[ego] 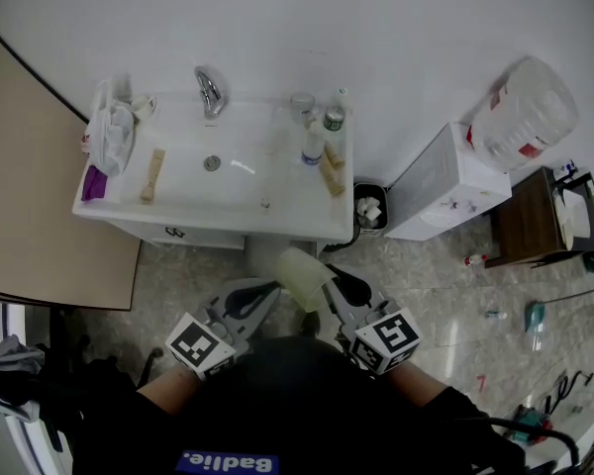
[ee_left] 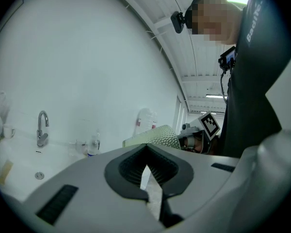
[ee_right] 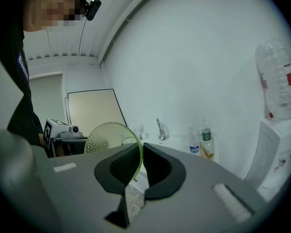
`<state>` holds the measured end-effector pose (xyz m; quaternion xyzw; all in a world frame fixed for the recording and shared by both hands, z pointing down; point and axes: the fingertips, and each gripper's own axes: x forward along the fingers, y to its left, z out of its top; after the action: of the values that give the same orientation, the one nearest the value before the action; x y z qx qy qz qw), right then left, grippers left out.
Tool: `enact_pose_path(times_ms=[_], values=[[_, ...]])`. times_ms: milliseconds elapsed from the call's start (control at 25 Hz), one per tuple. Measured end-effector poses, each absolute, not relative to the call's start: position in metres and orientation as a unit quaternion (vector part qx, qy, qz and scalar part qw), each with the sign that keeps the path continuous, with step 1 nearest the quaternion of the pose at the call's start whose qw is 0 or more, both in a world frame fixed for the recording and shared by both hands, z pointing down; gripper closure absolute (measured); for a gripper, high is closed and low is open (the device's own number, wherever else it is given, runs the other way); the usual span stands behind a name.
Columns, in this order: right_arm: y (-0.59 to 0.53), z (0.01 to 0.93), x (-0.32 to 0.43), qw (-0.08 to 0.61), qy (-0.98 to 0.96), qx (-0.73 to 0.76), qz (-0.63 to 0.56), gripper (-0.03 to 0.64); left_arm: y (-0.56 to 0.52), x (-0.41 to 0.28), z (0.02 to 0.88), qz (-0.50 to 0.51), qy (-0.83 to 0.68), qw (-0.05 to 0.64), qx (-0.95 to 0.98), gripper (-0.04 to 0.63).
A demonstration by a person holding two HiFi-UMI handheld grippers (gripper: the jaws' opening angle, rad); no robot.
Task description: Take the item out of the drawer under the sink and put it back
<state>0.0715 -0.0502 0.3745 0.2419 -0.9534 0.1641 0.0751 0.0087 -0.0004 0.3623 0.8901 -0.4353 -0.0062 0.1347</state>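
Note:
A pale green, translucent, dimpled bowl hangs in the air in front of the sink cabinet, below the basin's front edge. My right gripper is shut on its rim; in the right gripper view the bowl sticks up to the left of the pinching jaws. My left gripper is just left of the bowl, shut with nothing in it. From the left gripper view the bowl shows beyond the jaws. The drawer front under the white sink looks closed.
On the sink stand a faucet, bottles and a bundle of bags. A small bin, a white water dispenser with its bottle and a brown side table stand to the right. A beige door is at the left.

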Motion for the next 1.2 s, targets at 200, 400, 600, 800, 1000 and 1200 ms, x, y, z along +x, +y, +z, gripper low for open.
enact_pose_path(times_ms=[200,400,600,800,1000,1200], values=[[-0.051,0.377,0.072,0.075,-0.952,0.244,0.170,0.597,-0.001,0.009,0.364,-0.005,-0.437,0.138,0.889,0.591],[-0.051,0.379,0.070,0.077,-0.951,0.244,0.174,0.597,0.001,0.007,0.365,-0.004,-0.439,0.140,0.888,0.591],[-0.056,0.392,0.066,0.079,-0.947,0.245,0.194,0.597,0.002,0.002,0.371,-0.008,-0.444,0.145,0.884,0.591],[-0.066,0.425,0.057,0.107,-0.943,0.248,0.194,0.597,0.006,-0.005,0.378,-0.002,-0.453,0.152,0.879,0.591],[-0.069,0.478,0.048,0.154,-0.939,0.238,0.195,0.597,0.009,-0.013,0.387,0.004,-0.463,0.166,0.871,0.591],[-0.075,0.527,0.031,0.191,-0.936,0.227,0.188,0.597,0.008,-0.023,0.387,-0.003,-0.474,0.170,0.864,0.589]])
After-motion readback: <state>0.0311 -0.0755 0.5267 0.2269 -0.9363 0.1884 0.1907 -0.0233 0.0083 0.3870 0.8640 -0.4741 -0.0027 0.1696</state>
